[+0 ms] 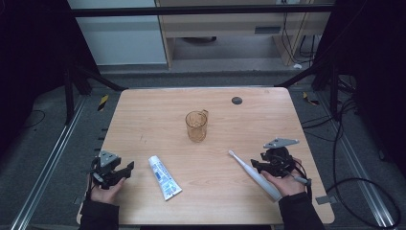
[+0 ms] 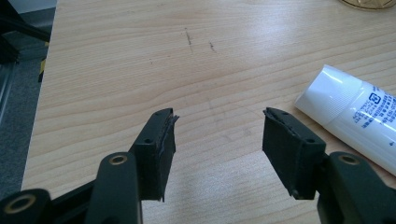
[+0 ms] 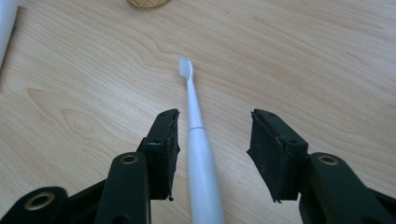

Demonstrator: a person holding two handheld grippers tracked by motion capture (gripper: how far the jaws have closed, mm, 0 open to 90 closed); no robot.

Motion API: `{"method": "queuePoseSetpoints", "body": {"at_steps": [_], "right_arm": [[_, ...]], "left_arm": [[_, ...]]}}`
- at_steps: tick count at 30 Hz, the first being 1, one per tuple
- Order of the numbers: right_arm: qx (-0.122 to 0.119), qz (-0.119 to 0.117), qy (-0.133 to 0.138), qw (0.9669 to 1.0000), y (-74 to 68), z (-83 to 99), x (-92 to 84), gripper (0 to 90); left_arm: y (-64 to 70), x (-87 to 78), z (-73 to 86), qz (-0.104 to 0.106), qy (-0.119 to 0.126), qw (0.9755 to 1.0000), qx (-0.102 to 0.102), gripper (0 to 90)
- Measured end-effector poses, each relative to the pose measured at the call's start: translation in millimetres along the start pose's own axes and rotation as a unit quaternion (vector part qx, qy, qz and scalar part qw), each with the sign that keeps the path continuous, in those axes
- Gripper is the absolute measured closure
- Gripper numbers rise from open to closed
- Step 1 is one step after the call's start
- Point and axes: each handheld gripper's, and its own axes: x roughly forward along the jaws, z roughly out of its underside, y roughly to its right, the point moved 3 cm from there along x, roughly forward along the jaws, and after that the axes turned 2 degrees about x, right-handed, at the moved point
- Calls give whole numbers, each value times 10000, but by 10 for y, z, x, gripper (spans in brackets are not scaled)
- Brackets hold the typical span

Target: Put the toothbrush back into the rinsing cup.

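Observation:
A white electric toothbrush [image 1: 253, 175] lies on the wooden table [image 1: 239, 129] at the right, brush head pointing toward the middle. My right gripper [image 1: 255, 166] hovers over its handle. In the right gripper view the toothbrush [image 3: 198, 154] lies between the spread jaws, close to the left one, and neither pad presses on it; the right gripper [image 3: 215, 114] is open. A white toothpaste tube [image 1: 164, 177] lies at the front left. My left gripper [image 1: 128, 167] stands open just left of it, nothing between its jaws [image 2: 219, 114]; the tube [image 2: 355, 121] lies off to the right.
An amber see-through cup [image 1: 196, 126] with a handle stands upright at the table's middle. A small dark round disc [image 1: 236, 100] sits near the far edge. Bare wood stretches between cup and grippers. Black frame legs and cables surround the table.

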Motion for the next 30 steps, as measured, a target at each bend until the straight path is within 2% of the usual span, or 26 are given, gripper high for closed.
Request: {"method": "queuePoseSetpoints", "body": {"at_steps": [7, 16, 21, 30], "right_arm": [[-133, 25, -214, 9997, -41, -125, 106, 503], [-280, 37, -540, 9981, -60, -145, 226, 505], [-365, 19, -876, 9955, -52, -100, 311, 510], [-475, -13, -1240, 9911, -20, -6, 413, 514]], "left_arm": [[3, 4, 1, 12, 0, 10000, 2, 427], [3, 7, 4, 3, -16, 10000, 28, 423], [6, 13, 7, 10, -35, 10000, 51, 422], [2, 14, 10, 15, -46, 10000, 60, 421]]}}
